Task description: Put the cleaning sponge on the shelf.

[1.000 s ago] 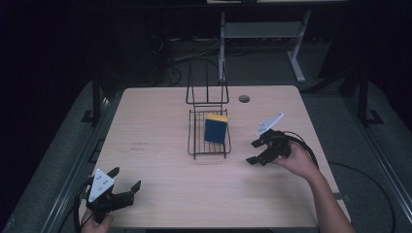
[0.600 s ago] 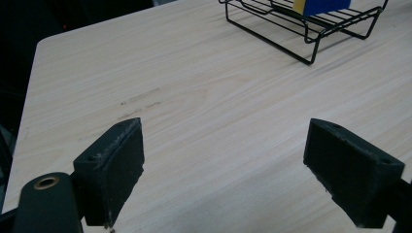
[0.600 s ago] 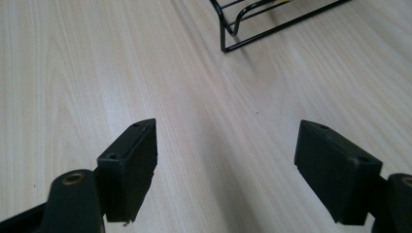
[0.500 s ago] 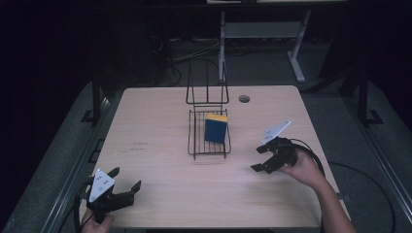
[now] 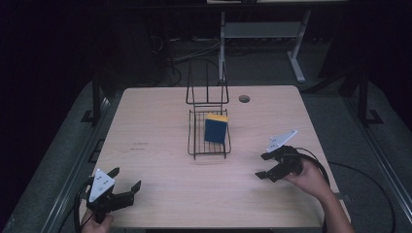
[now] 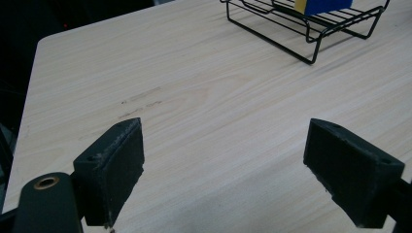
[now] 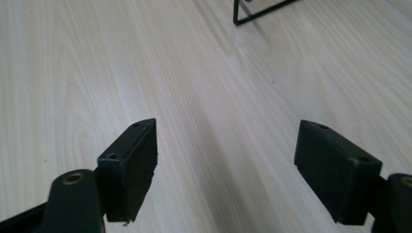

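Both grippers, left [image 5: 125, 179] & right [image 5: 263, 165], gape empty; sponge [image 5: 215, 128] in rack [image 5: 194, 145] ahead; table [image 5: 155, 121] scuff maybe writing, unreadable.

sponge [image 5: 215, 129] in wire rack [image 5: 209, 145] (upright), table [image 5: 160, 121]

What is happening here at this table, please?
A person sits at a wooden table with a gripper in each hand. A blue and yellow sponge stands in a black wire rack in the middle. The left gripper rests near the front left corner, the right gripper hovers to the right of the rack. Both are open and hold nothing; neither touches the rack or the sponge.
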`<state>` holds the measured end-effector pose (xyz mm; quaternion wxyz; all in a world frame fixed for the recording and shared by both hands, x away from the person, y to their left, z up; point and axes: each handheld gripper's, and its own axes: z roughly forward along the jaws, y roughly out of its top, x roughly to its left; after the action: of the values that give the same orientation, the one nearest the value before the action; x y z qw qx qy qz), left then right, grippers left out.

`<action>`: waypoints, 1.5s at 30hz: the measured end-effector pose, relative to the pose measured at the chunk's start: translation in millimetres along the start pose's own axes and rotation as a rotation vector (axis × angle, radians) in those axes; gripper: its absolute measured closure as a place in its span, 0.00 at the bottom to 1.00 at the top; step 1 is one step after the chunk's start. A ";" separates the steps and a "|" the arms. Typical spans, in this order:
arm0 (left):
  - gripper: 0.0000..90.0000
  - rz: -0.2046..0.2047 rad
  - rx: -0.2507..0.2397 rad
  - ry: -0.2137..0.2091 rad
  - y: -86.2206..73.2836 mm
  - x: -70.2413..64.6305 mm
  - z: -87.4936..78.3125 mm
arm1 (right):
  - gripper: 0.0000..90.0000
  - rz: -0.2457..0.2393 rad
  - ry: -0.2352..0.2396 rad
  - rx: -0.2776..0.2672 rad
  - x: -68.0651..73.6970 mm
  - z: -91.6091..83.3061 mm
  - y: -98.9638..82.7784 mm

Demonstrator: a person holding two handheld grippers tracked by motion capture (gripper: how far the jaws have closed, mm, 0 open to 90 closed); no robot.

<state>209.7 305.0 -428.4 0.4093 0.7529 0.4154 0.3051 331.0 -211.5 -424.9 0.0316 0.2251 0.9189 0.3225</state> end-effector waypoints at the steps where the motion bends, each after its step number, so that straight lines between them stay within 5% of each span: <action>1: 0.16 0.001 0.000 0.000 0.0 0.2 -0.1 | 0.26 -0.001 -0.004 -0.001 0.6 -0.4 -1.9; 45: 0.16 0.002 0.001 0.005 -0.2 -0.3 0.2 | 0.25 0.075 -0.050 -0.105 43.0 -14.7 -71.0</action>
<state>209.7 304.7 -428.7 0.4073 0.7529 0.4158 0.3073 261.6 -250.4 -452.6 0.0542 0.2655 0.8904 0.3657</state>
